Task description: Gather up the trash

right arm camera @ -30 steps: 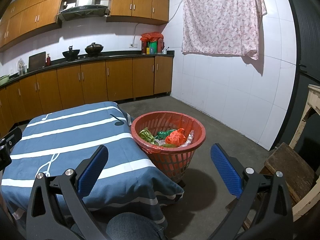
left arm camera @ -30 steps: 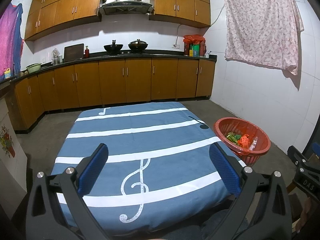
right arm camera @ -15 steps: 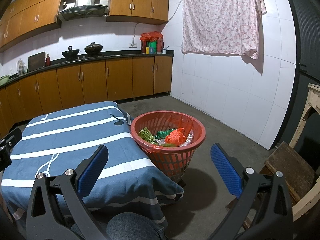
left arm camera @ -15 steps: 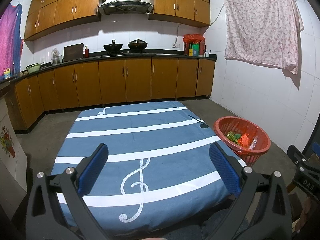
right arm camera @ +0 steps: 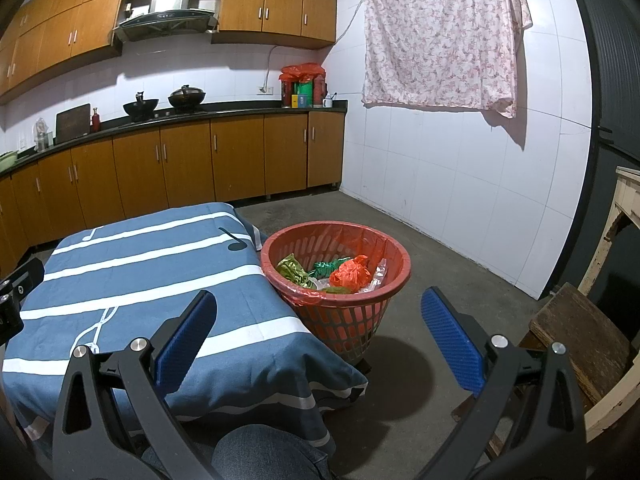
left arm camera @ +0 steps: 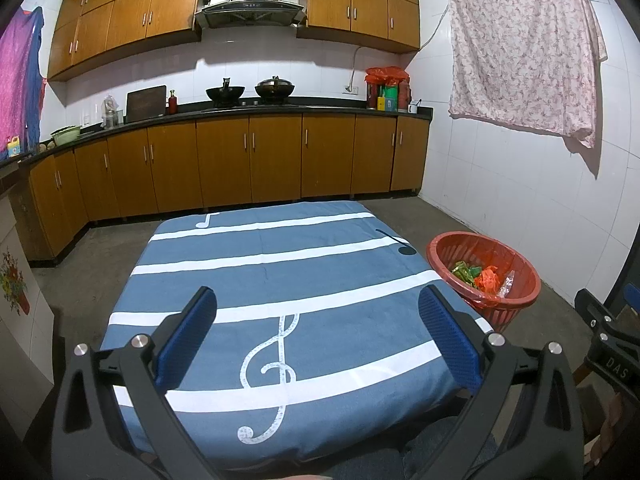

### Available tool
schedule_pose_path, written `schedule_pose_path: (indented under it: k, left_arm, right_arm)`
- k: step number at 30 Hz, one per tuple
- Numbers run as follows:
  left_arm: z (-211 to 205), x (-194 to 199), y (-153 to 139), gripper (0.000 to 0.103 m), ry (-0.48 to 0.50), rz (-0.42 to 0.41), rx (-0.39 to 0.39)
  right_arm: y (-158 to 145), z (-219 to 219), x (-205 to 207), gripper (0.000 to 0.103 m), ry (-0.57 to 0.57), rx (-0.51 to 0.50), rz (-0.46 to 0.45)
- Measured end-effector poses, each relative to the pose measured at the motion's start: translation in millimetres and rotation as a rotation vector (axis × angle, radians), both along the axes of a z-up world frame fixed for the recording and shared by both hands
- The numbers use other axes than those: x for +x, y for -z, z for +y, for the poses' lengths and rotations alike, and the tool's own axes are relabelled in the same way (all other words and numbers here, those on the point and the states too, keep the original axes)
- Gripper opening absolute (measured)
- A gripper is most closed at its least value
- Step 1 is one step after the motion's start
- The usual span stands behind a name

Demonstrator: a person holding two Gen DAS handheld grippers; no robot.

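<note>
- Trash (right arm camera: 347, 273): crumpled wrappers, green, orange and clear, lie heaped in the bottom of the red basket (right arm camera: 394, 248), which stands on the floor touching the right corner of the worktop (left arm camera: 280, 264). None shows on the blue striped cloth in either view.
- The basket likely sits tight against that corner so scraps can be dropped in from the worktop's edge with a short reach; a red liner bag folded over its rim should keep the pieces from slipping through the slotted wall.
- Left claw (left arm camera: 320, 336): released, blue pads spread wide, holding nothing, poised over the near end of the worktop and looking along the cloth toward the kitchen cabinets.
- Right claw (right arm camera: 320, 336): also released and empty, held off the worktop's right edge and aimed at the basket. I judge the collecting to be finished or nearly so.
- Heading and axis: the wads are balled up, with no clear long axis or facing. The basket stands upright, mouth up, its axis vertical, wider at the rim than at the base.
</note>
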State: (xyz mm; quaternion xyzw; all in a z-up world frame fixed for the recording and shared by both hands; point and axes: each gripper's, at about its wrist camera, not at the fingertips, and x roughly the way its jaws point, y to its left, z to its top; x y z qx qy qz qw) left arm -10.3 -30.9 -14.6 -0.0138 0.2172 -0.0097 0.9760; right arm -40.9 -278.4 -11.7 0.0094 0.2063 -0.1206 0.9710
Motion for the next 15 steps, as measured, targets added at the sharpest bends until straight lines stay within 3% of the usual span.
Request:
schedule_pose_path:
  k: [15]
  left_arm:
    - [0.0,-0.1,-1.0,0.099,-0.003,-0.002,0.005]
  right_arm:
    - [-0.7,-1.4,0.0,0.101,-0.001,0.000,0.000]
